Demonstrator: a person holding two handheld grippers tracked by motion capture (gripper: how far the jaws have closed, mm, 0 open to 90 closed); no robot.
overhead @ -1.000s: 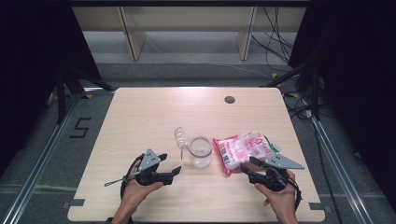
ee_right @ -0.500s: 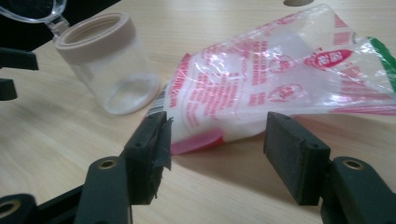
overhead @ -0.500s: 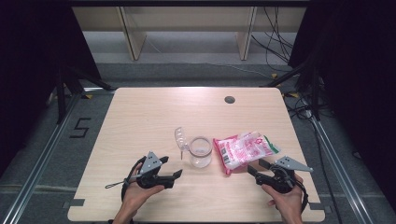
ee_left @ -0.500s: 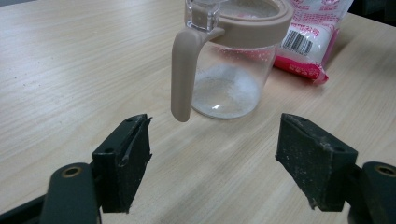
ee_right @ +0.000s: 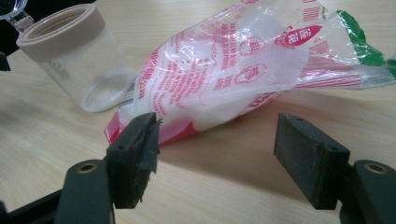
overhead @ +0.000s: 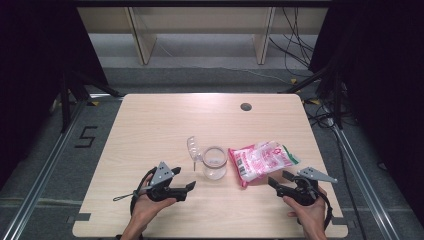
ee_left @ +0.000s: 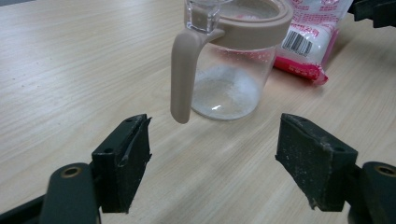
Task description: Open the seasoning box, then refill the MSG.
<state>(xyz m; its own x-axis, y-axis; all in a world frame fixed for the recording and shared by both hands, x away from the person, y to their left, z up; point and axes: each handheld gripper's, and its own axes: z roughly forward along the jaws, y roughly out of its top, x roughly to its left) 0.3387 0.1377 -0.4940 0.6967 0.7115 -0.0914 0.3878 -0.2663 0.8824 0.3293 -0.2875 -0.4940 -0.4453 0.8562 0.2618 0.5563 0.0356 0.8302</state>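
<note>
The bag (overhead: 262, 161), a pink-and-white printed packet of white grains with a green end, lies flat on the tabletop (overhead: 165, 125), right of centre and toward the near edge. Just beside it on its left stands the jar (overhead: 214, 163), clear glass with a tan collar and a thin layer of white grains at the bottom; in the high view the two look to be touching or nearly so. The jar's clear lid (overhead: 192, 147) is flipped open to the left, and a tan handle (ee_left: 183, 74) hangs down its side.

The right tongs (overhead: 278, 180) sit just short of the bag's near edge, apart from it. Their jaws have just been opening and stand wide, with nothing between them; in the right gripper view the bag (ee_right: 233, 70) lies just beyond the tips.

The left tongs (overhead: 189, 187) rest low near the jar, jaws wide apart and empty, aimed at the jar's handle side.
</note>
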